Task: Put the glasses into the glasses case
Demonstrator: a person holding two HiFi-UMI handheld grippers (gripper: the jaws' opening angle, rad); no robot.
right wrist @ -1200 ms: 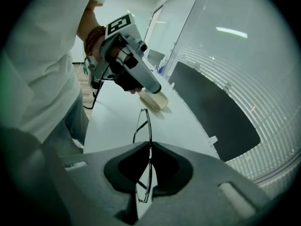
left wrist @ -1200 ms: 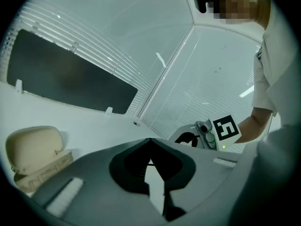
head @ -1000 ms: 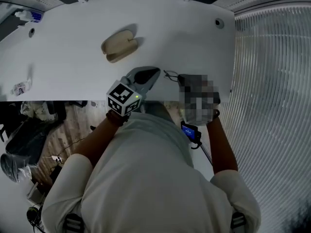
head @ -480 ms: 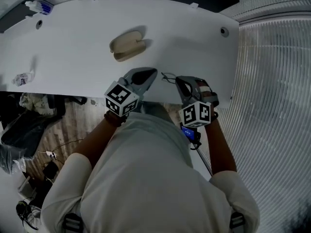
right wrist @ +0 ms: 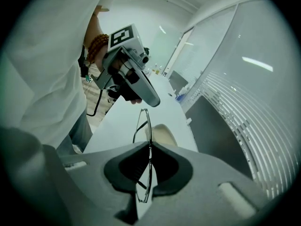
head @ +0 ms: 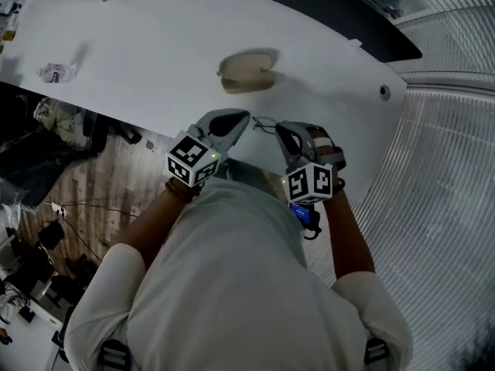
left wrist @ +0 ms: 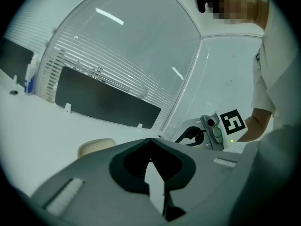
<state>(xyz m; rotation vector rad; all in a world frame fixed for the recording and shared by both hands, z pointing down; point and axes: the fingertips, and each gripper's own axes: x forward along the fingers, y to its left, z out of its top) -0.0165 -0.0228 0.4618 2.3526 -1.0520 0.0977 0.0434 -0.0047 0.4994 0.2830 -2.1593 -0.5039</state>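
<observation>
A beige glasses case [head: 246, 73] lies closed on the white table [head: 155, 60], a short way beyond both grippers. My right gripper [head: 277, 128] is shut on a pair of thin wire-framed glasses [head: 265, 122], which stick out past its tips. In the right gripper view the glasses [right wrist: 143, 126] stand on edge between the jaws, with the case [right wrist: 163, 133] just behind them. My left gripper [head: 244, 117] hovers beside the glasses at the table's near edge, shut and holding nothing. The left gripper view shows the case [left wrist: 96, 147] ahead to the left and the right gripper [left wrist: 207, 133] to the right.
A crumpled wrapper [head: 54, 72] lies far left on the table. A cable hole [head: 384, 92] sits near the right end. A dark panel [left wrist: 103, 105] runs along the table's far edge, before a ribbed glass wall. Bags and cables litter the wooden floor [head: 93, 192] on the left.
Both grippers have shifted along the table's near edge toward the case, which now lies nearer ahead of them. The right gripper has rolled, still gripping the glasses.
</observation>
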